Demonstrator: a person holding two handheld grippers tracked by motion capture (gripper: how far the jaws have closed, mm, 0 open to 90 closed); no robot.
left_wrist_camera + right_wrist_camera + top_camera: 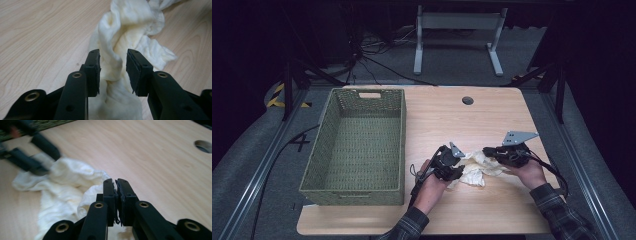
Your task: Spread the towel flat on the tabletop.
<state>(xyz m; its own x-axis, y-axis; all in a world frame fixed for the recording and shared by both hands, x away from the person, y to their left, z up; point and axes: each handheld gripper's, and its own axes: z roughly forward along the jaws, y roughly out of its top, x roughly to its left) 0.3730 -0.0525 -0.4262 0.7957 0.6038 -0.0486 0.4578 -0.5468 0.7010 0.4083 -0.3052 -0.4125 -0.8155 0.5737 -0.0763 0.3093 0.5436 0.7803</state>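
Left gripper (pixel 113 72): our jaws stand apart, a fold of the cream cloth (pixel 125 30) between them, pads not pressing. Right gripper (pixel 116 202): our jaws pinched together on a thin edge of that cloth. Cloth: crumpled on the wooden table (pixel 452 120), between our two hands, right of the green woven basket (pixel 357 145).

Dark plaid sleeves (pixel 562 215), black fingers (pixel 93 72) with brass-ringed screw holes, grey three-cornered plate (pixel 518 137), trailing black cables
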